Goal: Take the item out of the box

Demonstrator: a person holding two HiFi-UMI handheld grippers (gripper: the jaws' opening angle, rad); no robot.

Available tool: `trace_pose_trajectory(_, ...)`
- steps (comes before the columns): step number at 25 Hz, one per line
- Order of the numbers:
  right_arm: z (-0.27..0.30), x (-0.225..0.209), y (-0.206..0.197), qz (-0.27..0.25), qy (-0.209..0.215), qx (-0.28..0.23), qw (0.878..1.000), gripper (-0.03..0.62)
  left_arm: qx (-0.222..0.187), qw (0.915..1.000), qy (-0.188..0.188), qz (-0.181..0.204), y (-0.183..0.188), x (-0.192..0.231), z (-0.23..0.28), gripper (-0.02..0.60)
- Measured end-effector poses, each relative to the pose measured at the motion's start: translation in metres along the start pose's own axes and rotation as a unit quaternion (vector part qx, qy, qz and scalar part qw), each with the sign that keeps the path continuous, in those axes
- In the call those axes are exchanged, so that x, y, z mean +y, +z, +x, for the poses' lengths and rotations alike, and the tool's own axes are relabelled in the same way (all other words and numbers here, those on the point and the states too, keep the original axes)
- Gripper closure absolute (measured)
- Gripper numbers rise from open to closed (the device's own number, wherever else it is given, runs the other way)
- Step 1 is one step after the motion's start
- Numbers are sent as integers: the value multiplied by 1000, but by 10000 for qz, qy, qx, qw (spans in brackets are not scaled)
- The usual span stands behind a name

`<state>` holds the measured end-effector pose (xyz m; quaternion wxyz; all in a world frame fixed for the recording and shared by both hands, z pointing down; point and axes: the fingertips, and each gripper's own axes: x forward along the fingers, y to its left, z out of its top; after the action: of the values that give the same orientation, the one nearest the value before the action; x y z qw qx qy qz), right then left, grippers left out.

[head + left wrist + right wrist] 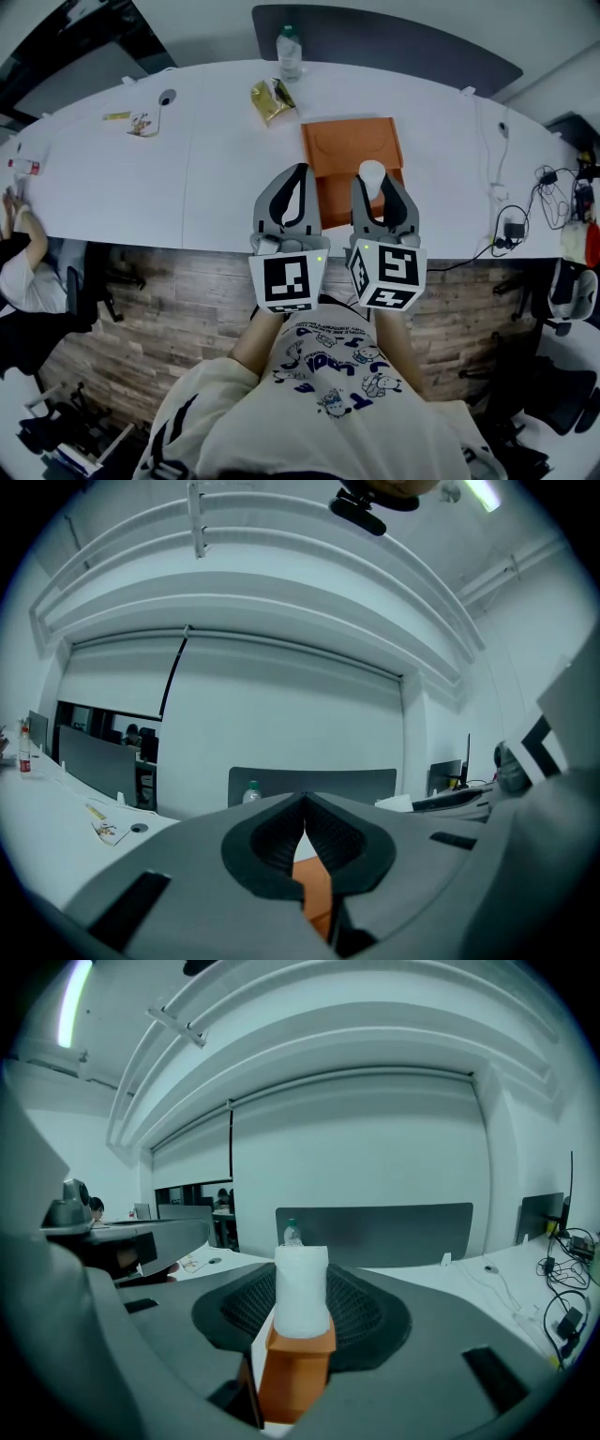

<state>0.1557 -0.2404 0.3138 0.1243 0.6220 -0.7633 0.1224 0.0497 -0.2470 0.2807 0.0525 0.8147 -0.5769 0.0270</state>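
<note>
Right claw: clenched on the white cylinder, one ribbed pad pressing on each side of it.
White cylinder: upright between the right claw's jaws, with its top standing clear above their tips. In the head view it sits over the near right part of the orange box. Whether its lower end touches the box cannot be told.
Left claw: clenched on nothing, its two tips meeting. It is just beside the right claw, over the box's near left corner.
Orange box: lying flat on the white bench close to the near edge. It shows as an orange patch through the gap under each claw's jaws.
Behind the box: a yellow snack packet lies near its far left corner, and a water bottle stands at the bench's far edge.
Bench, left part: a small printed card lies beside a round cable hole, well apart from the box.
Bench, right end: black cables and a plug trail over the edge.
</note>
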Motion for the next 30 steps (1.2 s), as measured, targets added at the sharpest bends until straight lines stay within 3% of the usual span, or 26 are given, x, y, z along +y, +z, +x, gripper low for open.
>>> trace_pose_trajectory(13, -9, 0, 25, 48, -64, -401, 9992, 413, -442, 9990, -84, 12, 30, -7, 1, 563)
trace_pose_trajectory(30, -11, -5, 47, 25, -43, -745, 9972, 413, -695, 9975, -103, 114, 49, -13, 9, 563)
